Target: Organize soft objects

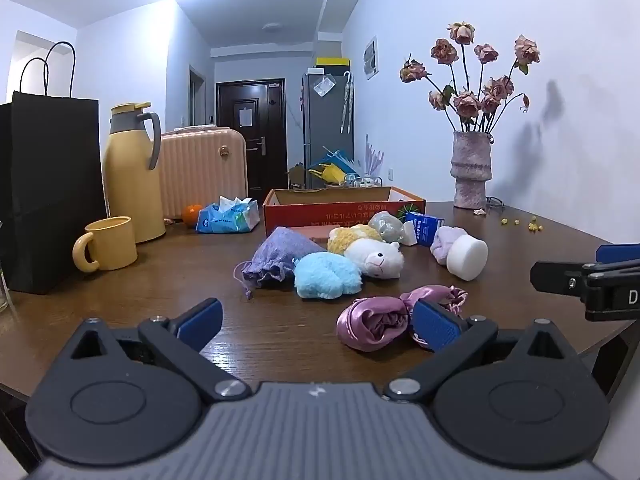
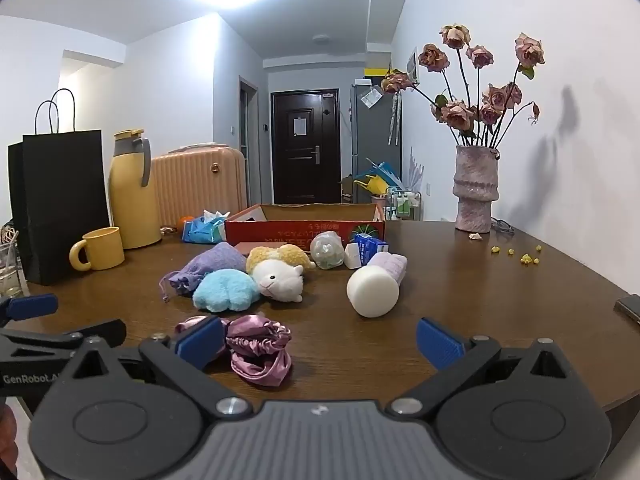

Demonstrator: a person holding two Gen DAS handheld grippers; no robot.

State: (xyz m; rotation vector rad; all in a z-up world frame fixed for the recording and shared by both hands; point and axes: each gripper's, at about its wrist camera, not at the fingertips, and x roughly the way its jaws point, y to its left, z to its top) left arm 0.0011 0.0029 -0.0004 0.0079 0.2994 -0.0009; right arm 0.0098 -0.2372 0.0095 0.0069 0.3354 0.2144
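Soft things lie on the dark wooden table (image 1: pixel 280 336): a pink satin scrunchie bundle (image 1: pixel 376 322) (image 2: pixel 258 350), a light blue plush (image 1: pixel 326 274) (image 2: pixel 226 290), a white and yellow sheep plush (image 1: pixel 372 250) (image 2: pixel 280 274), a purple drawstring pouch (image 1: pixel 276 256) (image 2: pixel 208 266), a white foam cylinder (image 1: pixel 468 258) (image 2: pixel 372 290) and a lilac rolled cloth (image 1: pixel 446 242) (image 2: pixel 390 262). A red cardboard box (image 1: pixel 340 212) (image 2: pixel 304 226) stands open behind them. My left gripper (image 1: pixel 318 322) is open, its right finger beside the scrunchie. My right gripper (image 2: pixel 320 342) is open, empty, the scrunchie by its left finger.
At the left stand a black paper bag (image 1: pixel 48 188), a yellow thermos (image 1: pixel 130 176), a yellow mug (image 1: pixel 108 244) and a tissue pack (image 1: pixel 226 218). A vase of dried roses (image 1: pixel 472 168) stands at the back right. A small blue and white carton (image 1: pixel 424 230) lies by the box.
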